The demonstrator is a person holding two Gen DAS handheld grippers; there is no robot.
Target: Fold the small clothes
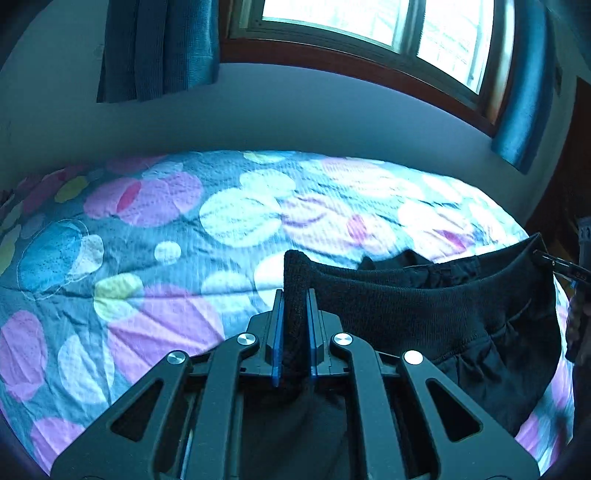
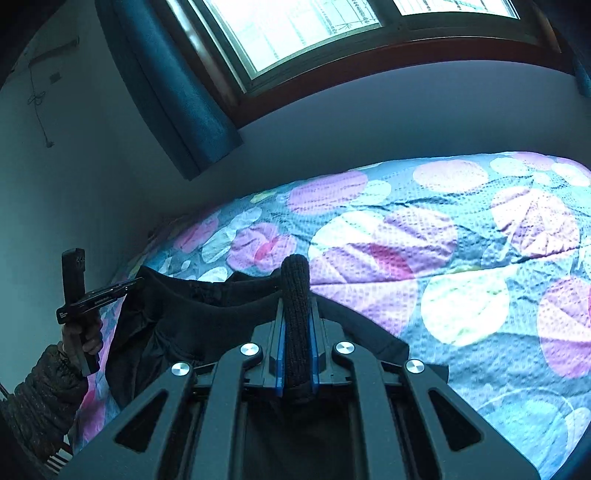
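Observation:
A small black garment (image 1: 424, 306) with a ribbed waistband hangs stretched between both grippers above the bed. My left gripper (image 1: 295, 295) is shut on the band's left corner, and a fold of rib sticks up between its blue pads. At the right edge of that view the other gripper (image 1: 554, 264) pinches the band's far corner. In the right wrist view my right gripper (image 2: 297, 306) is shut on a rolled bit of the band, and the garment (image 2: 192, 325) runs left to the left gripper (image 2: 110, 291), held by a hand (image 2: 83, 336) in a dark sleeve.
A quilt (image 1: 184, 229) printed with pink, white and yellow circles covers the bed (image 2: 461, 258) below the garment. Behind it stands a pale wall (image 1: 295, 110) with a wood-framed window (image 1: 369, 29) and blue curtains (image 1: 159, 48).

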